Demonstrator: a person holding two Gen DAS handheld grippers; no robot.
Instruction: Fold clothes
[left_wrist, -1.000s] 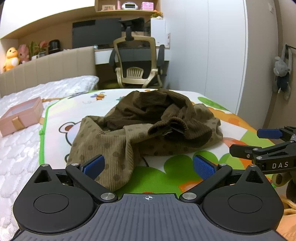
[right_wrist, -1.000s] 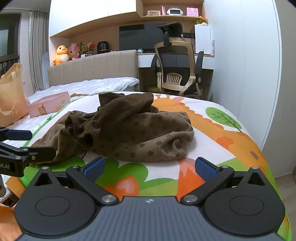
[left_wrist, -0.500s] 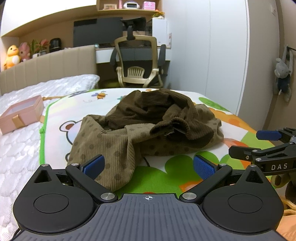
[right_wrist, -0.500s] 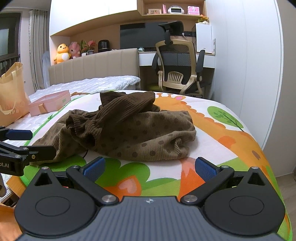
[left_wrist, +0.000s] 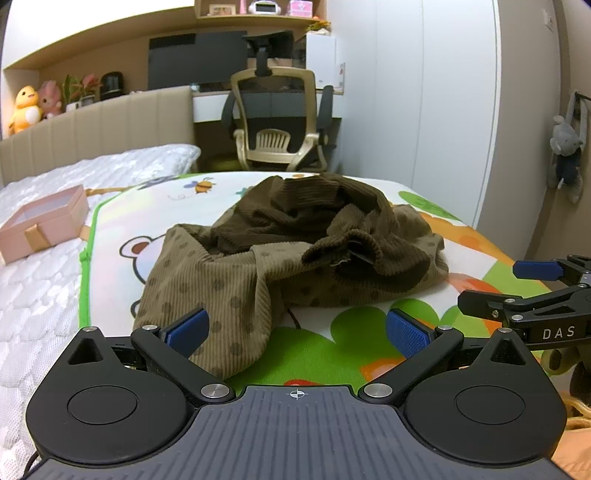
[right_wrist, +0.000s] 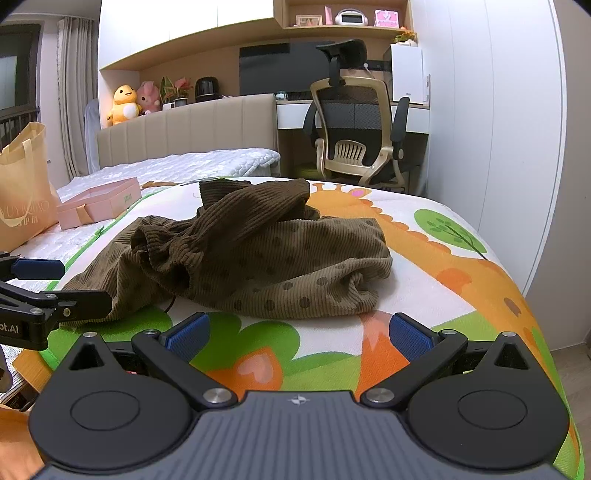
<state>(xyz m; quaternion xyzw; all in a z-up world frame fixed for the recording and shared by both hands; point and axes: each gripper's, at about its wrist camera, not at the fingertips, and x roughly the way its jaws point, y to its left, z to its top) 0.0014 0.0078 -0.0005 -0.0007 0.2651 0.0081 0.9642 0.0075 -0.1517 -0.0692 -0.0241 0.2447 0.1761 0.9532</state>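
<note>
Bright cartoon mat (left_wrist: 332, 332) covers the bed, and the brown clothes (left_wrist: 295, 251) lie crumpled straight ahead. Left gripper (left_wrist: 295, 328) is nearer (a cloth corner sits just by its fingers); right gripper (right_wrist: 299, 334) waits back. Both spread wide, empty.

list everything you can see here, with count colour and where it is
garment: 1, brown corduroy with dots, crumpled mid-mat
play mat: 1, cartoon print in green, orange and white, spread on the bed
gift box: 1, pink, on the white mattress left of the mat
tote bag: 1, tan, far left
office chair: 1, beige and black, at the desk behind
plush toys: 2, yellow and pink, on the ledge behind the headboard
hanging plush: 1, grey, right wall
left hand-held gripper: 1, black with blue pads, open
right hand-held gripper: 1, same, open
</note>
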